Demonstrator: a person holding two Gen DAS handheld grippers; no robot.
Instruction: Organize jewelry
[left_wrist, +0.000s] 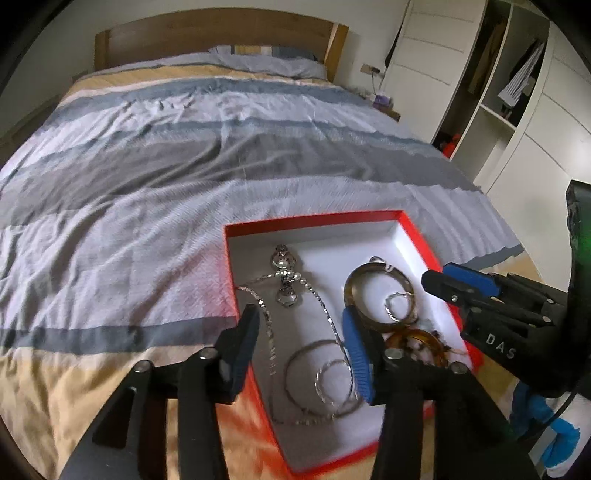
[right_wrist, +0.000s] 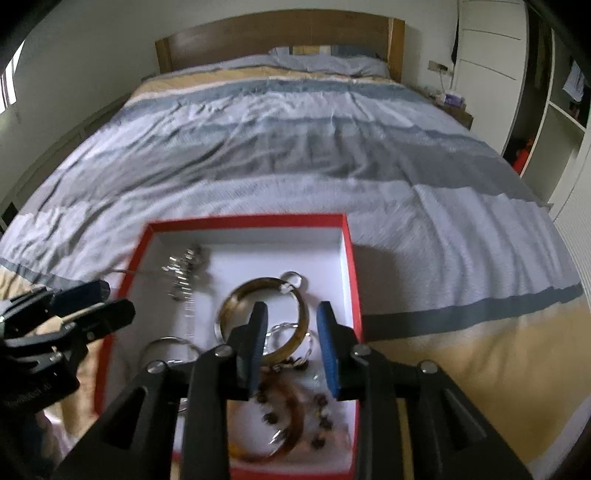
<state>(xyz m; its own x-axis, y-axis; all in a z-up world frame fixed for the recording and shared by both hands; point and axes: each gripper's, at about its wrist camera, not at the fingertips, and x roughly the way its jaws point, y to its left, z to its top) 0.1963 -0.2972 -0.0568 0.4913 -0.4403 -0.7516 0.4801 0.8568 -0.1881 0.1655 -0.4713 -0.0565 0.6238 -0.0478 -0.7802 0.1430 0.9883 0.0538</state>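
Both the left gripper and right gripper are held apart, empty, above the red box near the bed's foot edge; the silver chain should be lifted clear of the bangles.

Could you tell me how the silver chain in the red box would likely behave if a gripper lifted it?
The silver chain lies in loose curves, so it is probably floppy and would dangle. It crosses thin silver hoops, so it may snag and drag them. Its fine links look slippery between pads.
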